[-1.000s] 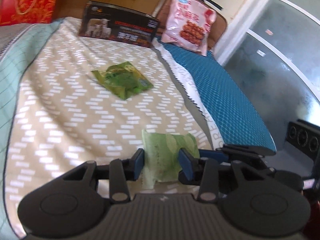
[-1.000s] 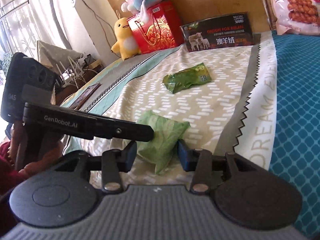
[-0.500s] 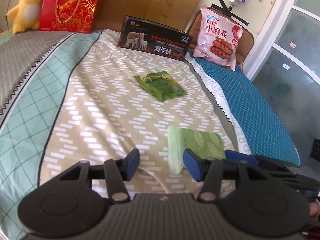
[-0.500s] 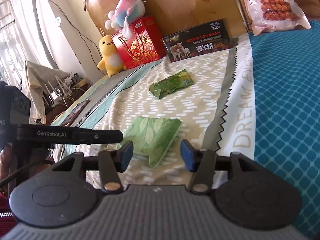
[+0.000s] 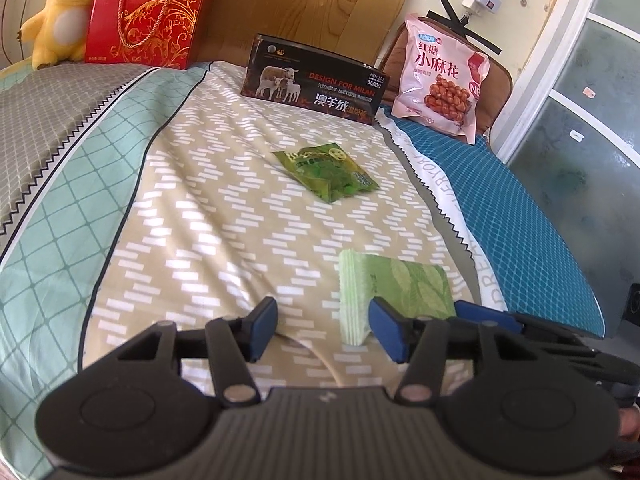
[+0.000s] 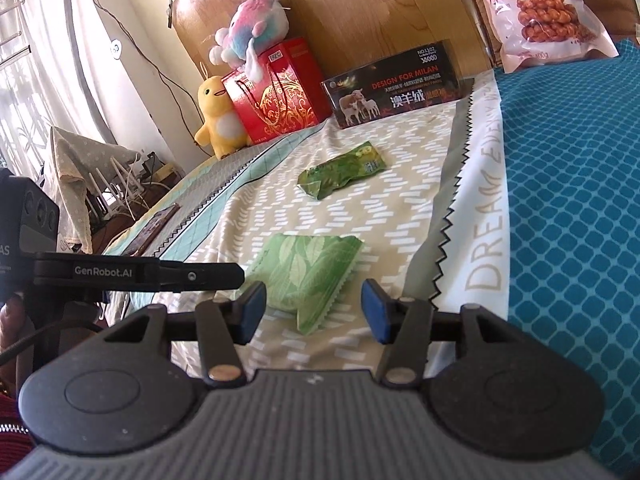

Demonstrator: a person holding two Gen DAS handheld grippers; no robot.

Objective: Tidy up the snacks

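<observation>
A light green leaf-print snack packet (image 5: 400,286) lies flat on the beige patterned bedspread (image 5: 200,220). My left gripper (image 5: 326,330) is open; the packet's crimped end sits between its fingers near the right pad, which does not press on it. My right gripper (image 6: 312,310) is open too, with the same packet (image 6: 308,270) lying on the bed between and beyond its pads, untouched. A darker green snack packet (image 5: 326,172) (image 6: 344,168) lies farther up the bed. A pink snack bag (image 5: 440,76) (image 6: 536,12) leans at the head end.
A black box with sheep on it (image 5: 316,80) stands against the wooden headboard, with a red biscuit gift box (image 5: 148,12) and a yellow plush toy (image 5: 60,12) to its left. A blue sheet (image 5: 520,220) covers the bed's right side, and the floor drops off beyond it.
Both grippers have widened and let go of the light green packet, which stood raised between them and now lies flat. The left view has swung left and drawn back.
</observation>
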